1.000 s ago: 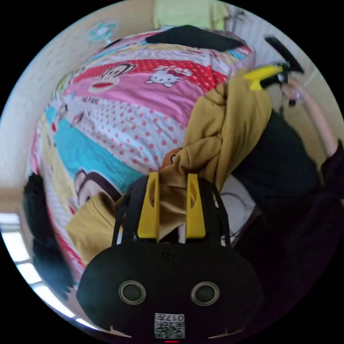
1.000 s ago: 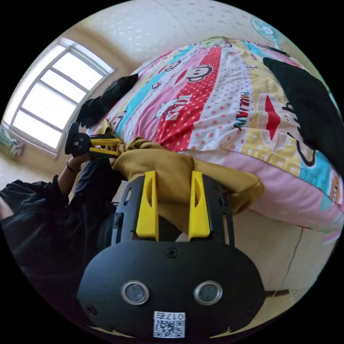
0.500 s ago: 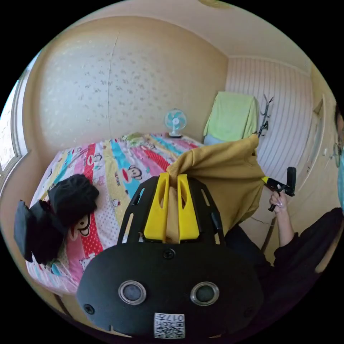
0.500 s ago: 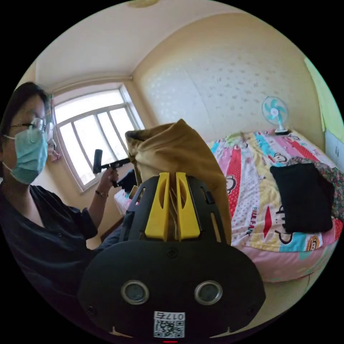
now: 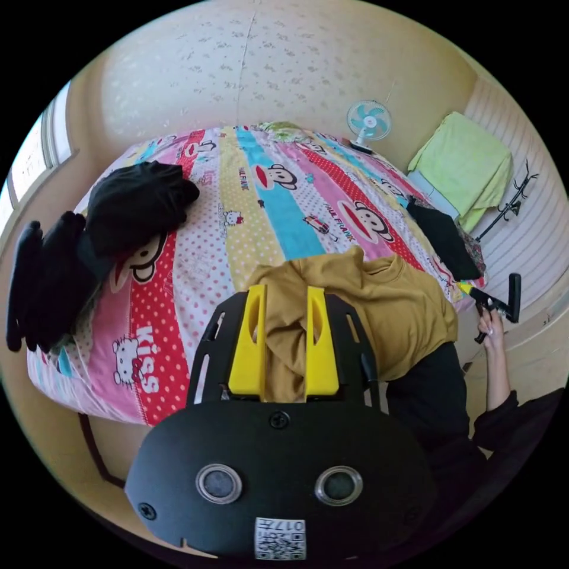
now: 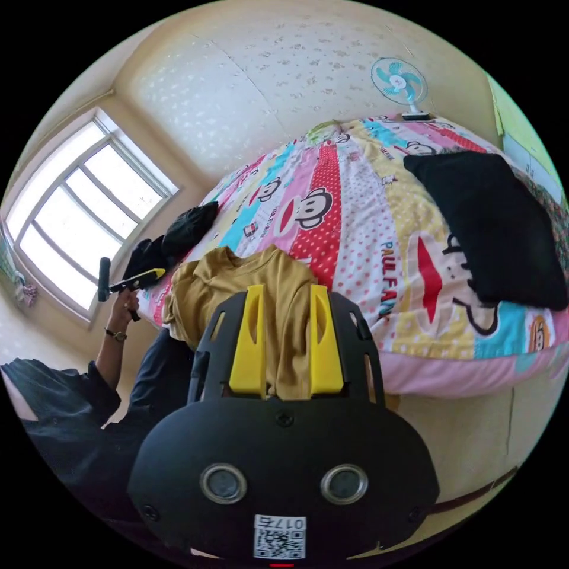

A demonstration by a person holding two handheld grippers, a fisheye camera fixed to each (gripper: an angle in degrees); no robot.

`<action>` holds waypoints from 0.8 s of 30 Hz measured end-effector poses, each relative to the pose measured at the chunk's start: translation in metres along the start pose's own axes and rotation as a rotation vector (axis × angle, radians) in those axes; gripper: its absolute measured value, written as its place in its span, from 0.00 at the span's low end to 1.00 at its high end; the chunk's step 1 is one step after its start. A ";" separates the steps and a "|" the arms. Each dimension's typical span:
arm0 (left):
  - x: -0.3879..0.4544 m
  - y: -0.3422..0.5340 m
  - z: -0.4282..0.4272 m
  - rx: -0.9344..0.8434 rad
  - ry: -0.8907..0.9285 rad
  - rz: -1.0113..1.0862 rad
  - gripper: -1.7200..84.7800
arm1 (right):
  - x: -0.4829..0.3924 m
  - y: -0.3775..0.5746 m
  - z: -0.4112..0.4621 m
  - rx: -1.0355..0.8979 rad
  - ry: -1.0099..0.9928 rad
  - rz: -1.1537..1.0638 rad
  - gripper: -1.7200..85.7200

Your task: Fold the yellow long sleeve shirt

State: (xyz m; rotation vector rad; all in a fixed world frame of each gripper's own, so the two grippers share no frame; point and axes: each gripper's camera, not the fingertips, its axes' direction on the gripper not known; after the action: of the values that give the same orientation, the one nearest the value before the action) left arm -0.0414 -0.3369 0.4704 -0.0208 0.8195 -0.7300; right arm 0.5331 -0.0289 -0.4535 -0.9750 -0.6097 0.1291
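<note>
Both grippers, left (image 5: pixel 285 341) and right (image 6: pixel 287 341), stand with jaws parted, released. The shirt (image 5: pixel 379 302) lies bunched at the bed's (image 5: pixel 195 249) near edge (hem overhanging); it may slide off.

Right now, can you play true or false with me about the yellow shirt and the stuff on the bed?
1. The yellow shirt lies partly on the bed. True.
2. The left gripper has yellow cloth between its jaws. True.
3. The small fan is red. False: its blades are blue-green.
4. A folded black garment lies on the bed. True.
5. The bedcover is plain white. False: it has bright stripes, dots and cartoon monkeys.
6. The right gripper is far from the shirt. False: shirt cloth runs between its jaws.
</note>
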 end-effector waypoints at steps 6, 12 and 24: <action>-0.019 -0.042 0.081 -0.258 0.007 0.064 0.15 | 0.019 -0.035 0.115 -0.306 0.118 0.026 0.21; -0.044 0.009 0.067 -0.153 0.106 -0.178 0.06 | -0.041 0.014 0.109 -0.245 0.232 0.005 0.08; 0.031 0.152 -0.291 0.903 0.080 -0.172 0.04 | -0.240 0.076 -0.119 0.885 0.389 -0.096 0.05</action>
State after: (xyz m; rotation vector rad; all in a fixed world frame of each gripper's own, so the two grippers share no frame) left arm -0.1336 -0.1667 0.2036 0.7588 0.5070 -1.2175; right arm 0.4110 -0.1616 -0.6656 -0.0994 -0.1872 0.1038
